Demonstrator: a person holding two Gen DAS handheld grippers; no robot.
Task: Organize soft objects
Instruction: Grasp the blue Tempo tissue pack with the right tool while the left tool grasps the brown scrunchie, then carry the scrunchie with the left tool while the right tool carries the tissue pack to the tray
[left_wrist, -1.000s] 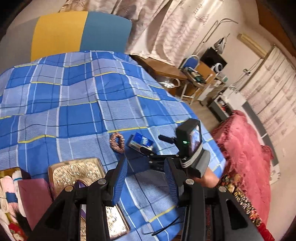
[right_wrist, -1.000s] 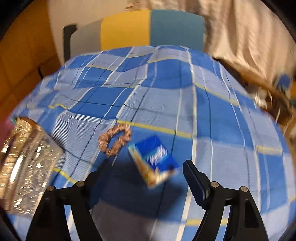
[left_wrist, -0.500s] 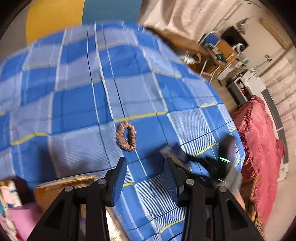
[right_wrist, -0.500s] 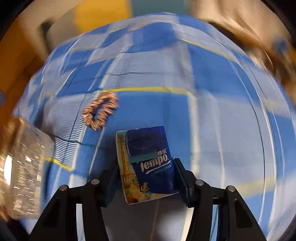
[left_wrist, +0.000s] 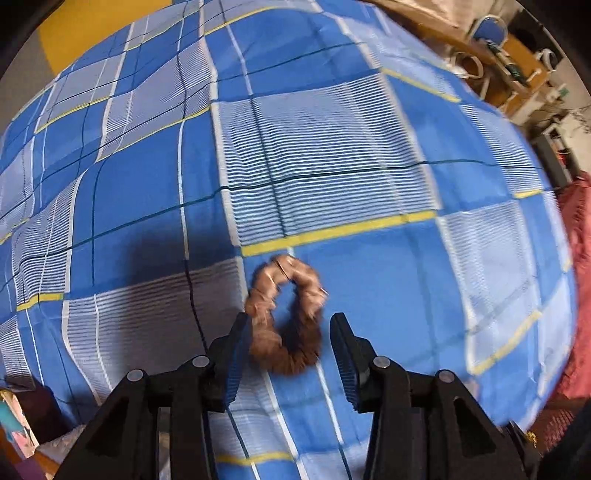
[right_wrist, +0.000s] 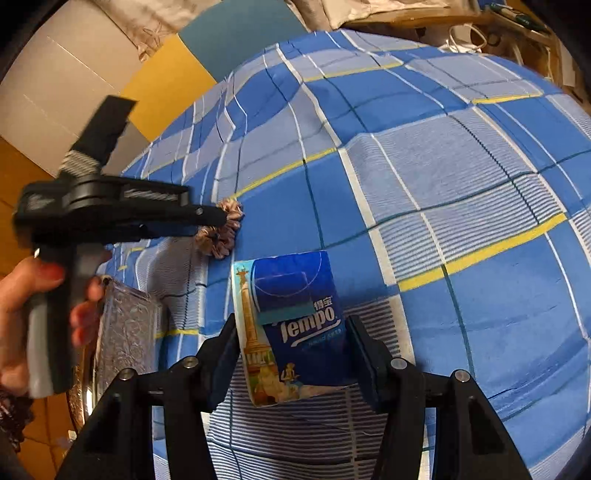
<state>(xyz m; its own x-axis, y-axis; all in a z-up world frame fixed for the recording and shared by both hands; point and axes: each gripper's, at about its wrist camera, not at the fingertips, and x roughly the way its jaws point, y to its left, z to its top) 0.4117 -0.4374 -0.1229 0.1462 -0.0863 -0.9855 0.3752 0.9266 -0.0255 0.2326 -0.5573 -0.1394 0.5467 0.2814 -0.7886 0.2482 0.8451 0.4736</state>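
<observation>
A brown scrunchie (left_wrist: 286, 314) lies on the blue checked cloth (left_wrist: 332, 155). My left gripper (left_wrist: 284, 328) is open around its near half, fingers on either side, not squeezing it. In the right wrist view the scrunchie (right_wrist: 219, 230) shows beside the left gripper's fingers (right_wrist: 207, 216). A blue Tempo tissue pack (right_wrist: 291, 325) sits between the fingers of my right gripper (right_wrist: 291, 354), which is shut on it, both pads against its sides, just over the cloth (right_wrist: 443, 166).
An embossed metal tin (right_wrist: 122, 332) stands at the left by the person's hand (right_wrist: 22, 314). A box corner with items (left_wrist: 14, 424) sits at the lower left. A red blanket (left_wrist: 576, 295) and cluttered furniture (left_wrist: 517, 66) lie beyond the cloth's right edge.
My left gripper has moved forward and down until its fingers straddle the scrunchie. My right gripper has closed in on the tissue pack and now grips it.
</observation>
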